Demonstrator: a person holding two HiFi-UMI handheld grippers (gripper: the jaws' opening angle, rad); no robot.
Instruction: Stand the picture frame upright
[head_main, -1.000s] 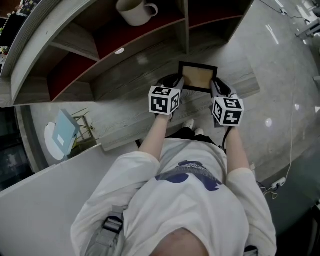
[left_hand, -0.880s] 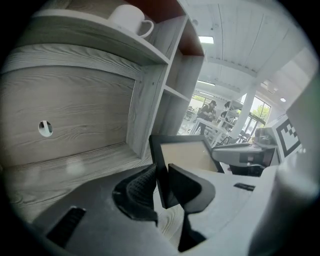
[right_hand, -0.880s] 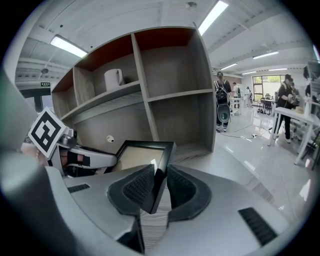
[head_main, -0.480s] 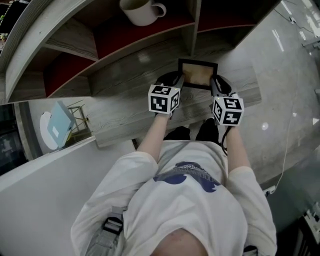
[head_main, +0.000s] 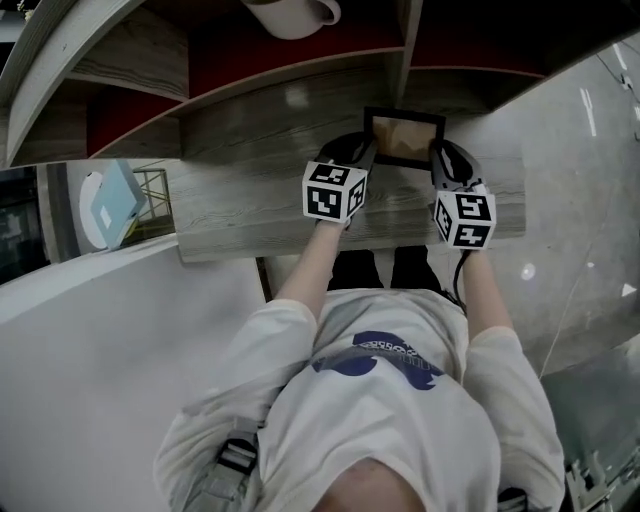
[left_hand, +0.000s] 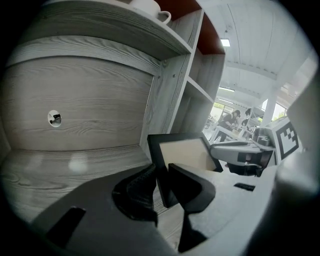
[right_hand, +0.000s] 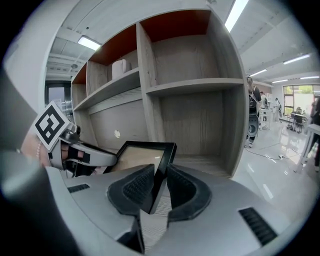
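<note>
black rectangular picture frame (head_main: 405, 140) with a tan insert is held tilted over the grey wood-grain bench (head_main: 250, 200), left tongs (left_hand: 161, 175) clenched on its left edge, right tongs (right_hand: 160, 182) clenched on its right edge; a white ceramic mug (head_main: 290, 12) stands well apart, farther back
</note>
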